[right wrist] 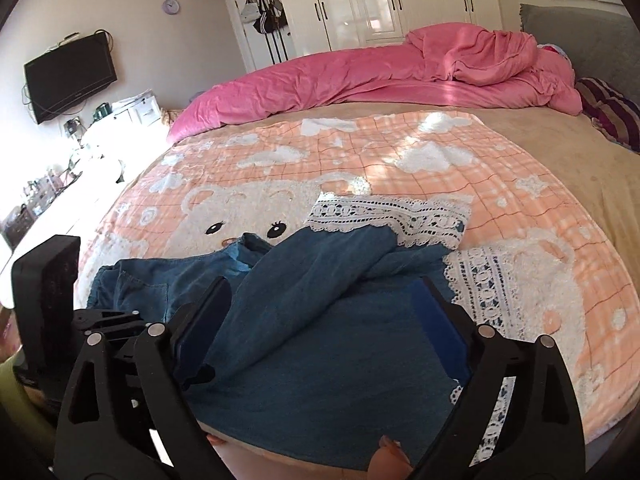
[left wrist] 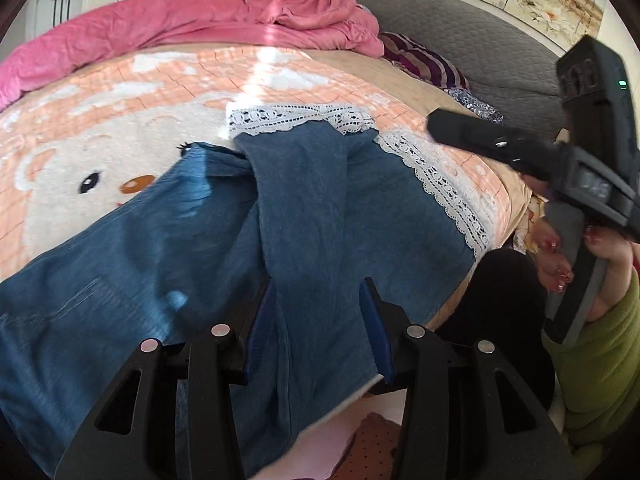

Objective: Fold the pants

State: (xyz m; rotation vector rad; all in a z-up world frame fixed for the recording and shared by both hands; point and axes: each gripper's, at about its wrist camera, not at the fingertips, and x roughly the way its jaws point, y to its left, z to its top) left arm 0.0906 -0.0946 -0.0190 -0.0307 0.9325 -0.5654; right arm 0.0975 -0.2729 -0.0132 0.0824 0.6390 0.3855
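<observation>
Blue denim pants (left wrist: 304, 216) with white lace hems (left wrist: 296, 118) lie on the bed; one leg is folded over the other. They also show in the right wrist view (right wrist: 320, 308), lace hems (right wrist: 384, 216) at the far end. My left gripper (left wrist: 318, 300) is open, its blue pads either side of a fold of denim near the bed's edge. My right gripper (right wrist: 320, 312) is open over the denim. The right gripper also shows in the left wrist view (left wrist: 520, 148), held in a hand above the bed's right edge.
The pants lie on a peach bear-print blanket (right wrist: 400, 152). A pink duvet (right wrist: 360, 76) is heaped at the far side. Striped pillows (left wrist: 424, 60) and a grey headboard (left wrist: 460, 28) are to the right. A TV (right wrist: 68, 76) and a cluttered desk are at left.
</observation>
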